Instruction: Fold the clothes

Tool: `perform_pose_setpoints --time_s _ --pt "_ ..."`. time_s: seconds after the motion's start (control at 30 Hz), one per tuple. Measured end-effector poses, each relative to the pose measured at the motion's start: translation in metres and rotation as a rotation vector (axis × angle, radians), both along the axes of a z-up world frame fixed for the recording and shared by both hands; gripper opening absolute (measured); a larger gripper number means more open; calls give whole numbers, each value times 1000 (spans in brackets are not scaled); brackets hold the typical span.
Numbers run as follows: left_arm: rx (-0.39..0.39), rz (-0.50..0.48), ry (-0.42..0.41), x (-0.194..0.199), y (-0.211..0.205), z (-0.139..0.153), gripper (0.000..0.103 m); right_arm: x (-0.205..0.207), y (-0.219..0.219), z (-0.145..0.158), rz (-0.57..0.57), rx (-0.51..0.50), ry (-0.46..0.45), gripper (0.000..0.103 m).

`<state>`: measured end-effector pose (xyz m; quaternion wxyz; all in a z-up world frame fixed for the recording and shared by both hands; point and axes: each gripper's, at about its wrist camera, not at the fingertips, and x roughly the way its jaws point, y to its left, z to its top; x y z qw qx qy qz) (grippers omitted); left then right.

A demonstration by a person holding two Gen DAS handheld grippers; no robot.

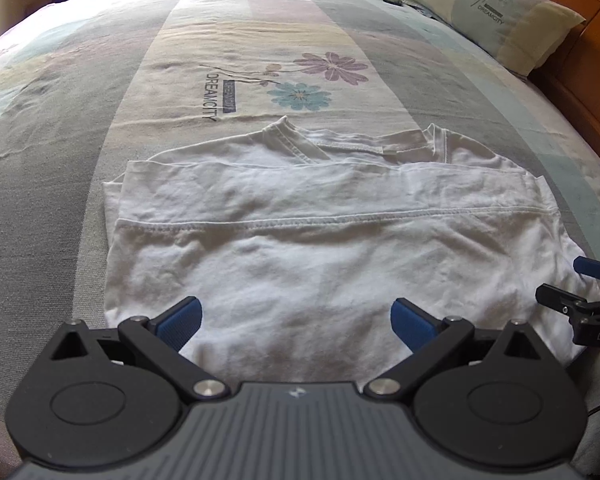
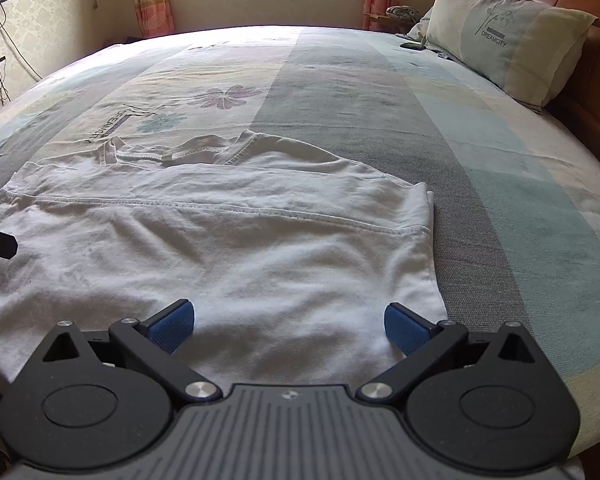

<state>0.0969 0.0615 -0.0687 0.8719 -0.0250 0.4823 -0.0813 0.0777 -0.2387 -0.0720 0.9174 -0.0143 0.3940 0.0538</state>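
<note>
A: Where was the white T-shirt?

B: It lay flat on the patterned bedspread, straight ahead of both grippers. Its near edge ran under the left gripper and the right gripper. A stitched hem crossed the cloth partway up, folded over the body, and the collar lay at the far end.

A: And the fingers?

B: Both pairs stood wide apart, blue pads empty, hovering just above the fabric. Whether they touched it I could not tell.

A: Could one gripper see the other?

B: Yes. The right one showed at the right edge of the left view, over the shirt's corner.

A: Anything farther off?

B: A pillow lay far ahead to the right, against a wooden headboard.
</note>
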Motion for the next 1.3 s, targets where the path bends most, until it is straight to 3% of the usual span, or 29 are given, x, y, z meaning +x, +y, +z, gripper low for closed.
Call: perform_pose_setpoints --time_s 0.07,0.17,0.37,0.47,0.7,0.87,1.07,1.17,1.3 --pt "-12 23 3 1 8 -4 100 -3 1 1 -3 -6 -1 103" --pt "-88 83 25 4 29 -18 100 -6 3 6 -3 -2 -10 103" --pt "-251 143 -52 -9 62 -5 100 -13 9 14 11 22 -34 103" --pt "-312 158 -16 -4 78 -16 100 -15 11 16 24 47 -45 103" --pt "-368 160 -49 3 102 9 100 -16 11 19 -4 52 -47 103" --pt "-419 77 47 -11 99 3 100 -10 12 21 -11 92 -46 103" --pt "-320 124 137 -43 102 -12 100 -6 15 17 -4 102 -34 103" --pt "-372 110 119 -58 105 -2 100 -7 13 16 -14 124 -33 103" --pt "-428 75 177 -67 100 -10 101 -8 13 15 -17 137 -35 103"
